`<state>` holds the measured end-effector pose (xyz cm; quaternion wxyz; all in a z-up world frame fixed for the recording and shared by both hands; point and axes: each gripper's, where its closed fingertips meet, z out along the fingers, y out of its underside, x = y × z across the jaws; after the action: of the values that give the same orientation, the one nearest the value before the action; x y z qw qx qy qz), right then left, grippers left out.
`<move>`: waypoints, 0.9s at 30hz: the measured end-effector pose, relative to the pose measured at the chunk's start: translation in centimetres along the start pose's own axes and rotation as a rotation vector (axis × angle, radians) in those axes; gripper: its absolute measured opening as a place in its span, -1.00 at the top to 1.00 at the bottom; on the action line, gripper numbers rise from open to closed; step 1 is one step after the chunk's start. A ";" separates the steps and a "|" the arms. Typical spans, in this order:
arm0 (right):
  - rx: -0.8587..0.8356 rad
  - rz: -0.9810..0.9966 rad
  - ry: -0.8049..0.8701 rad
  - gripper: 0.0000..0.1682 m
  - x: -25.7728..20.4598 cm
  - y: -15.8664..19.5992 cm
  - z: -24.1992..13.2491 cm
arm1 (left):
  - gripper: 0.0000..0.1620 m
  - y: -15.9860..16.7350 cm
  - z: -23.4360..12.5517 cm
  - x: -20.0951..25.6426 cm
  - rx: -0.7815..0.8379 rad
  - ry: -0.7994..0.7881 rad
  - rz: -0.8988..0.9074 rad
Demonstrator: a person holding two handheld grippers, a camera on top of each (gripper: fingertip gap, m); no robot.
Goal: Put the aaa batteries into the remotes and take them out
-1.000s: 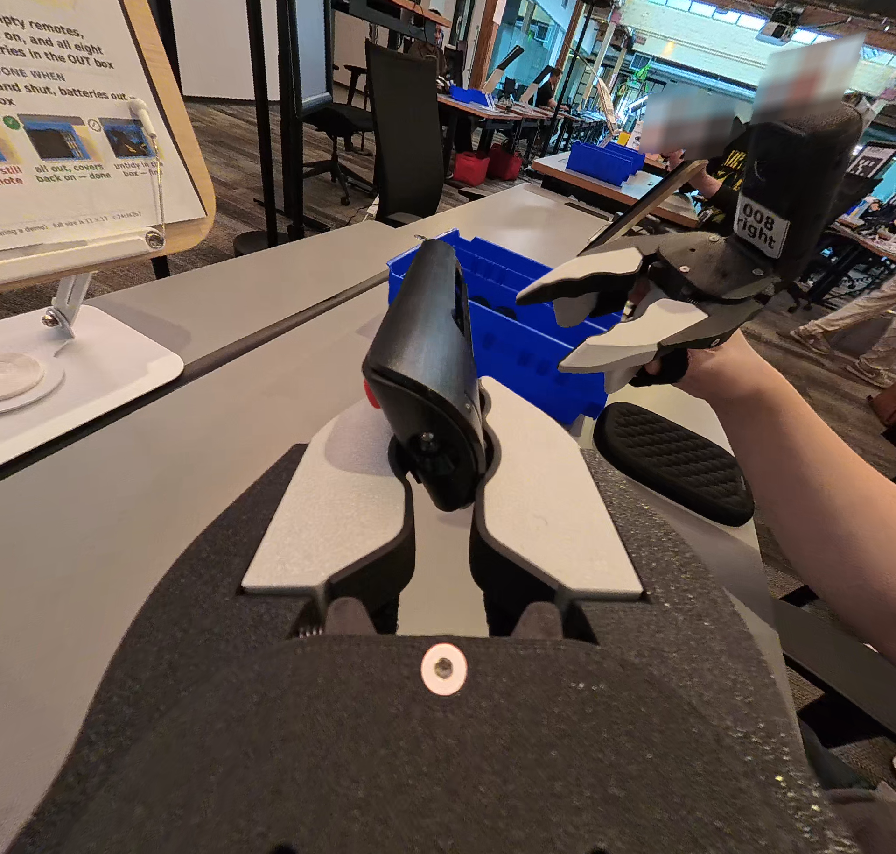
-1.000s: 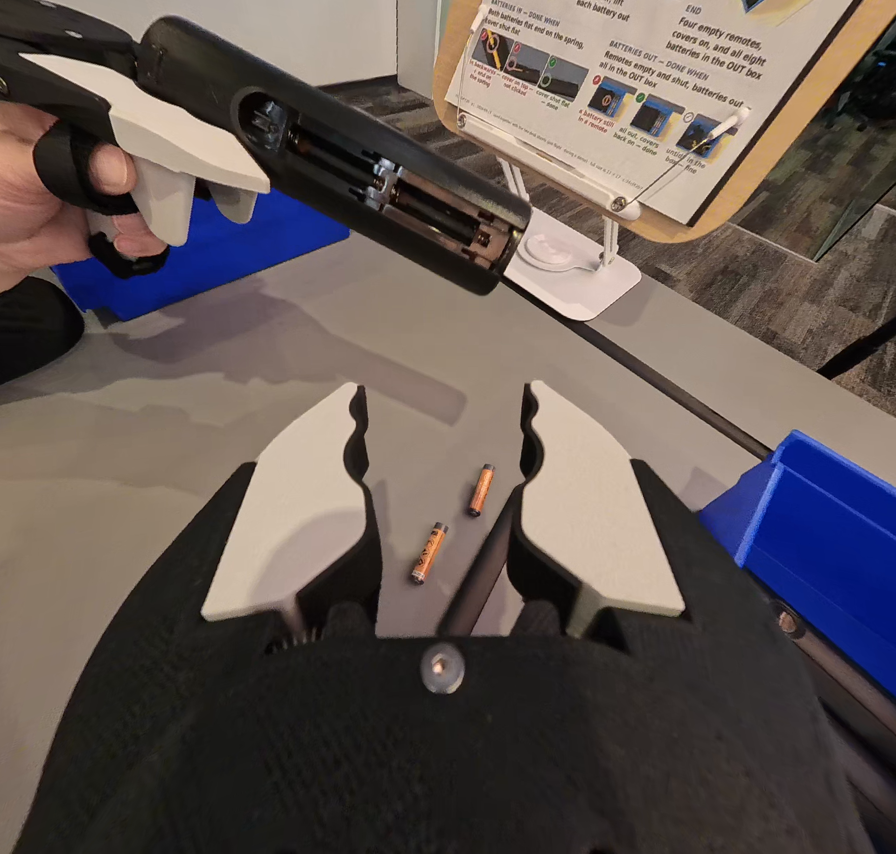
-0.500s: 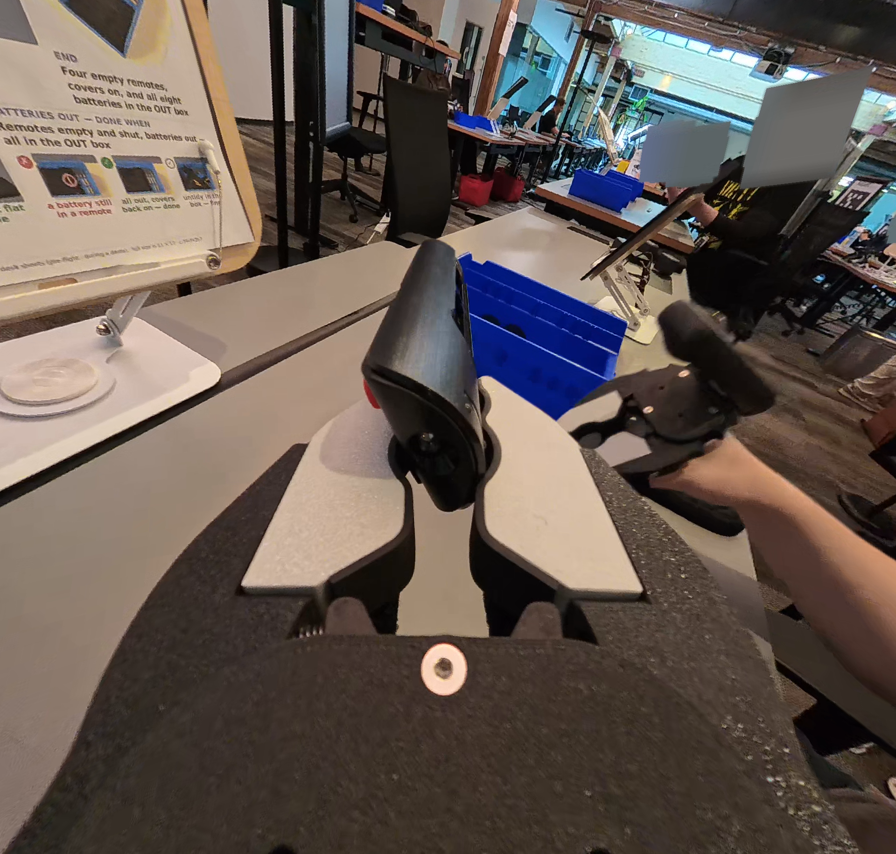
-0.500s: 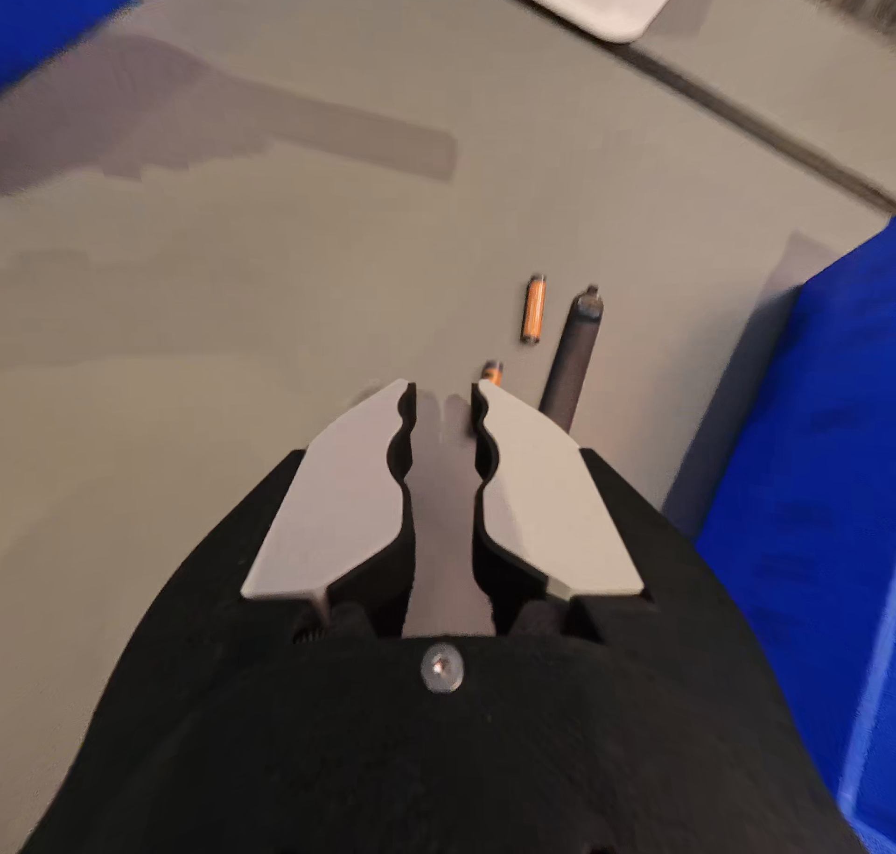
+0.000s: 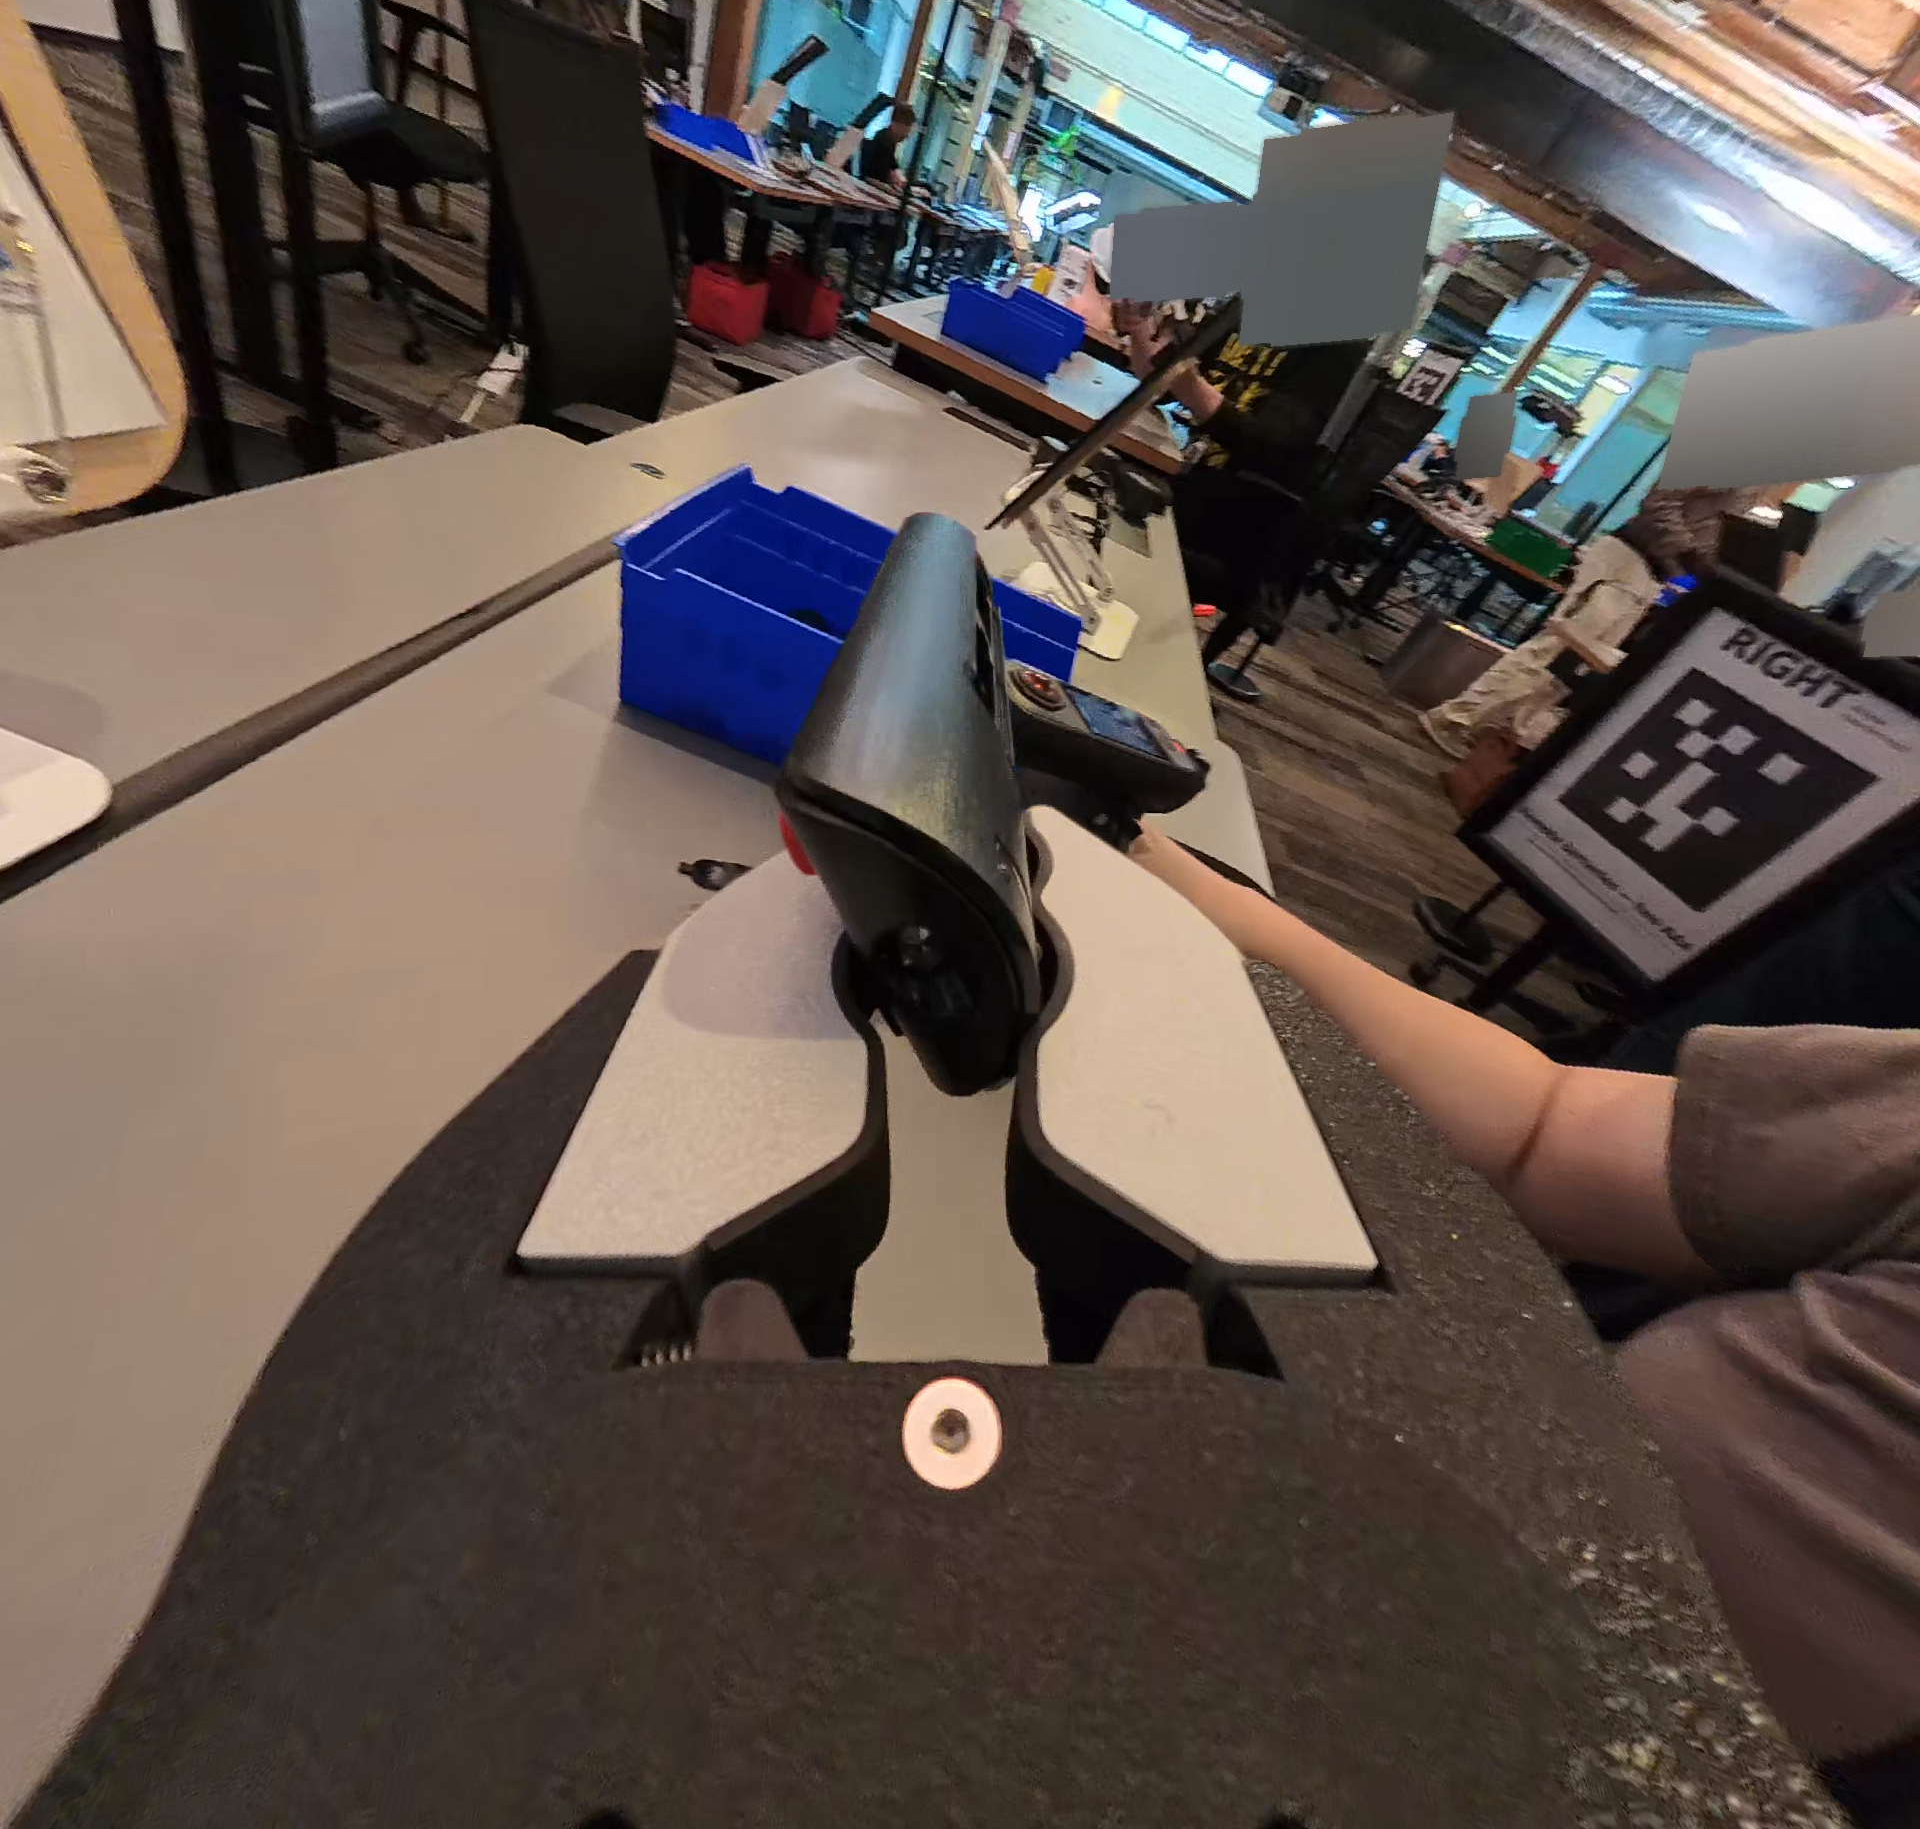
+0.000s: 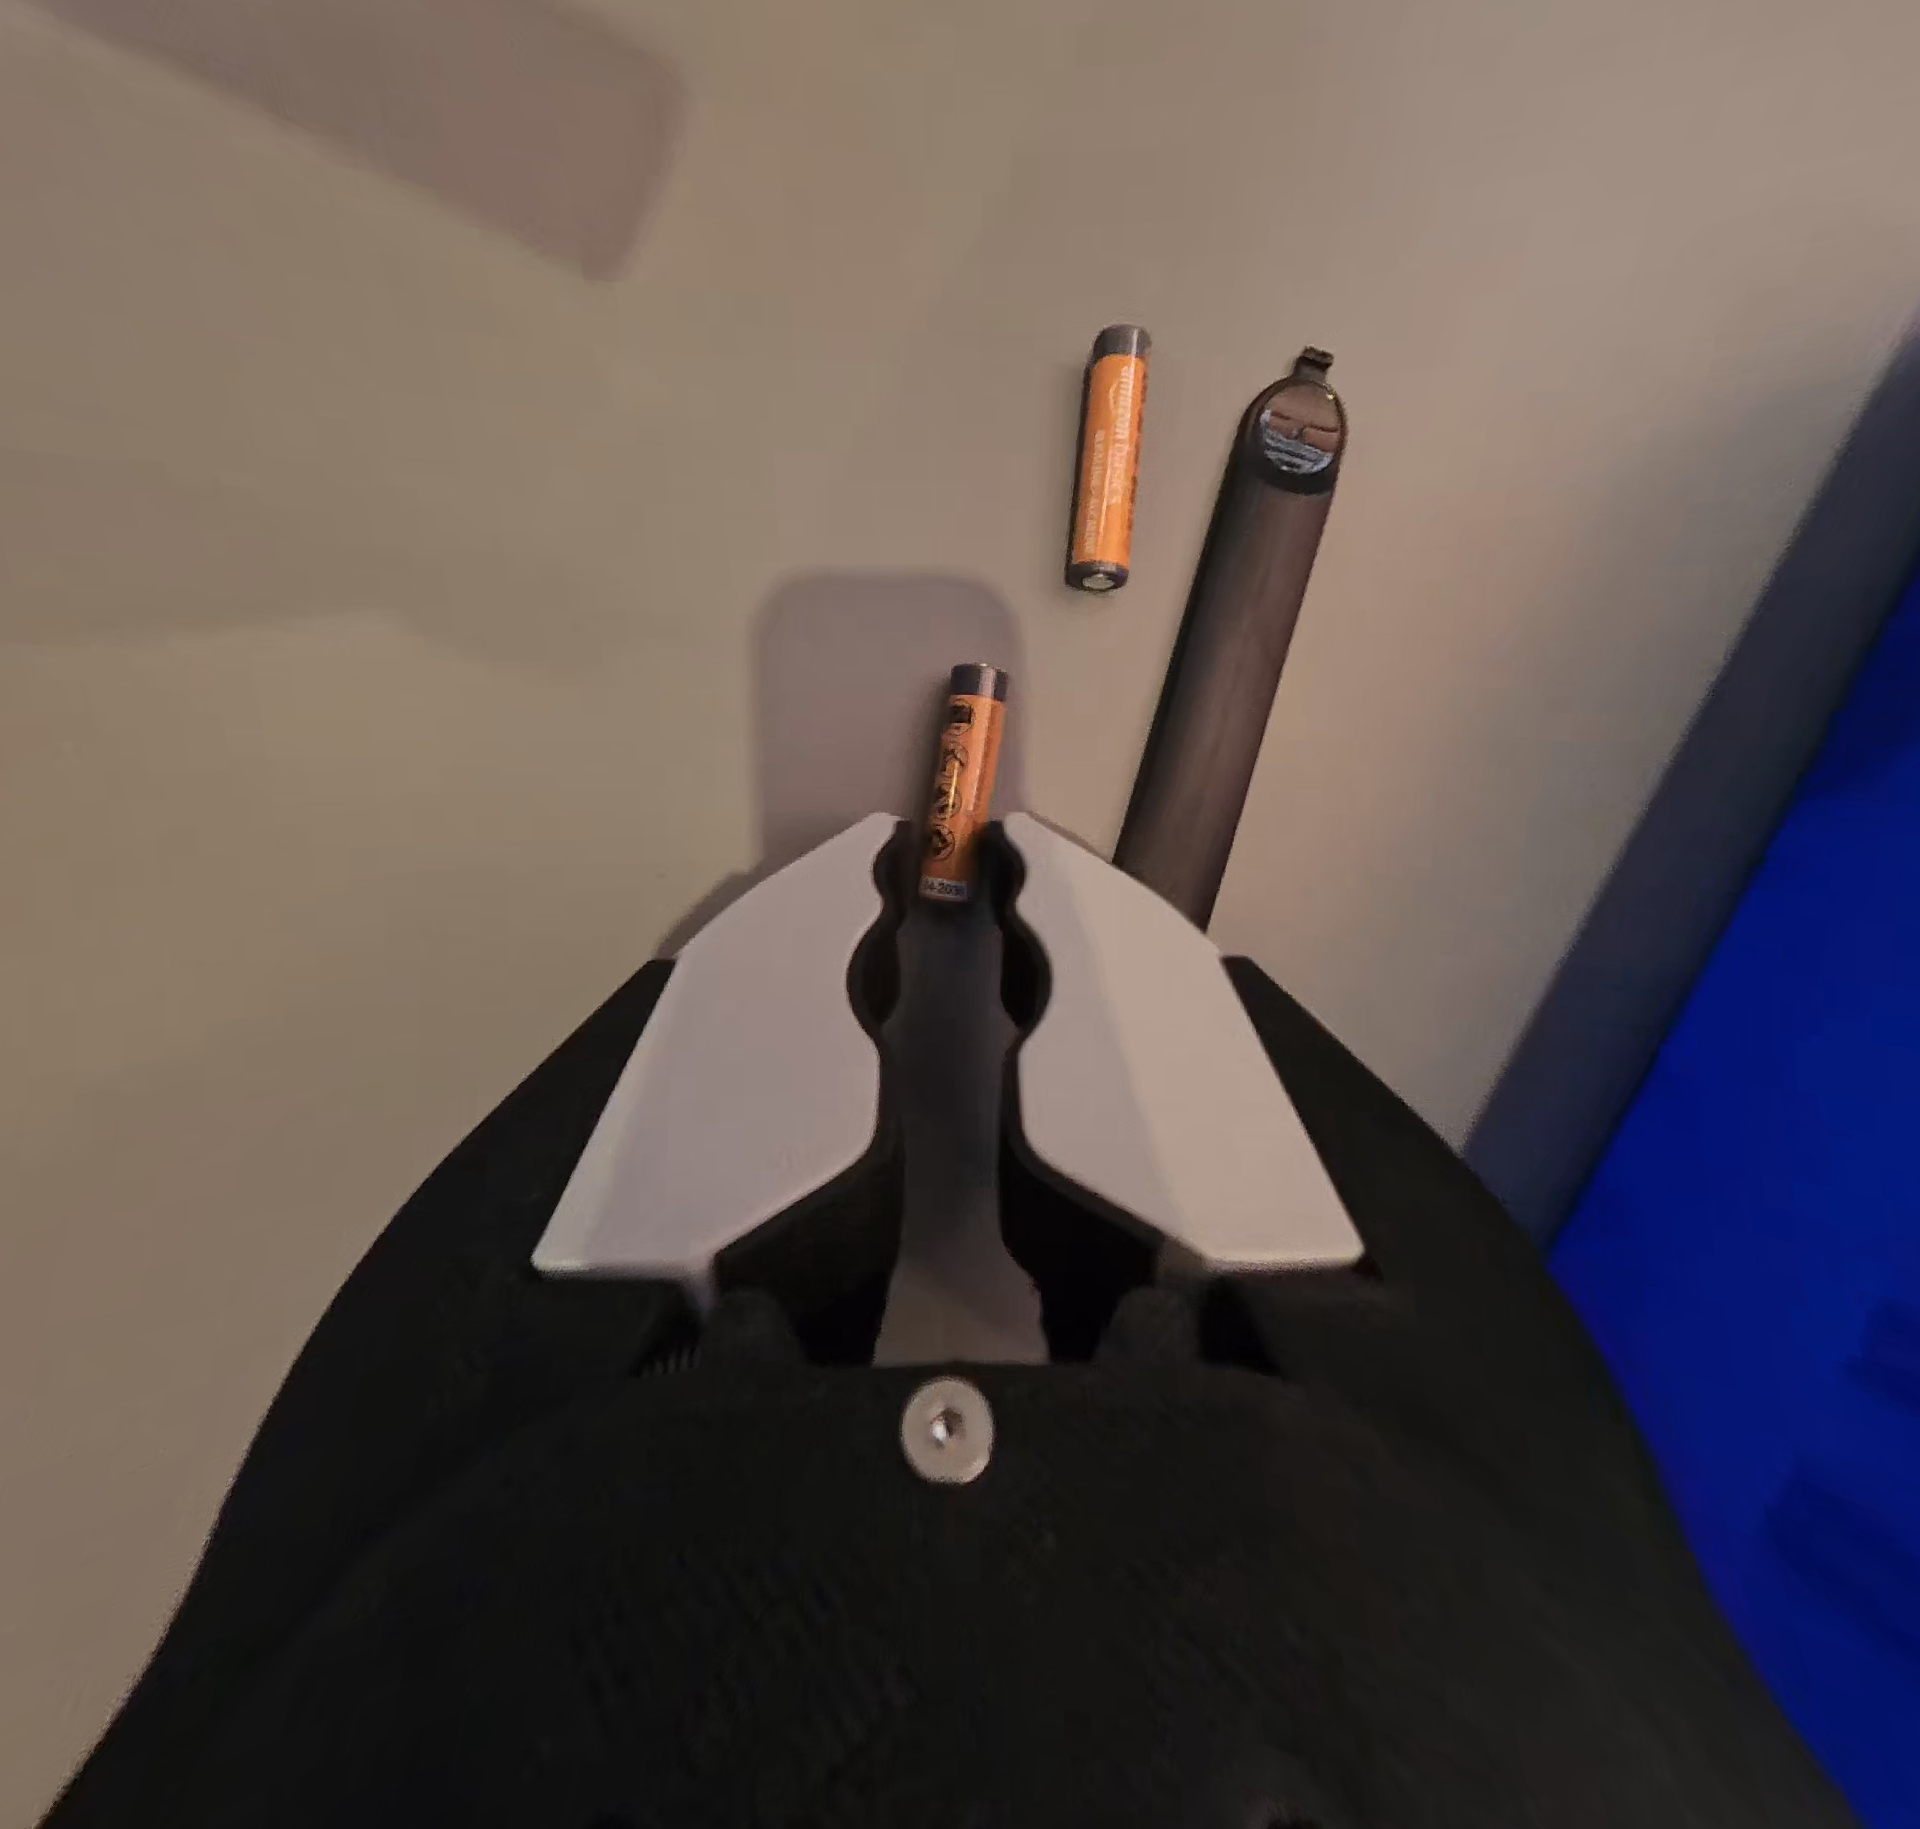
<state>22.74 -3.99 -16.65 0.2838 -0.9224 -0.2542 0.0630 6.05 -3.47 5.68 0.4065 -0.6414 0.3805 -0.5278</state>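
Between the pale fingers of the left gripper (image 5: 951, 932) stands a black remote (image 5: 914, 792), clamped near its lower end and tilted up and away over the grey table (image 5: 343, 896). A red button shows on the remote's left edge just above the left finger. Beyond it, a blue bin (image 5: 727, 626) sits on the table, and behind the remote the right gripper (image 5: 1117, 740) shows partly, on the end of the person's bare forearm (image 5: 1382, 1031).

Over on the right side, the right gripper's own view looks steeply down at the tabletop. Its tips are nearly together around the near end of an orange AAA battery (image 6: 961, 782), which lies between them; whether the fingers actually press on it, or whether it is off the table, cannot be told. A second orange battery (image 6: 1110, 460) lies farther off on the table, just beside a long dark battery cover (image 6: 1236, 626) to its right. Another blue bin wall (image 6: 1766, 844) fills the right edge.
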 end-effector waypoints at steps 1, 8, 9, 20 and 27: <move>0.005 -0.004 -0.007 0.85 0.0 0.1 0.0 | 0.73 0.0 -0.1 0.2 -0.003 0.021 -0.010; 0.193 -0.033 -0.046 0.86 0.1 -1.3 -3.0 | 0.74 0.4 -0.8 0.0 -0.021 0.064 -0.071; 0.286 -0.075 -0.066 0.86 -0.2 -2.4 -4.6 | 0.74 0.4 -0.8 0.0 -0.021 0.059 -0.075; 0.843 -0.519 -0.265 0.86 -6.0 -8.3 -18.8 | 0.74 1.3 -0.1 -0.3 -0.060 0.060 -0.099; 0.780 -0.591 -0.204 0.86 -7.2 -10.8 -20.0 | 0.73 1.8 1.0 0.8 -0.068 0.151 -0.138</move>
<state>17.06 -9.80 5.78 0.5871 -0.6251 -0.4887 0.1604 7.06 -4.74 4.16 0.3174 -0.6380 0.3826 -0.5880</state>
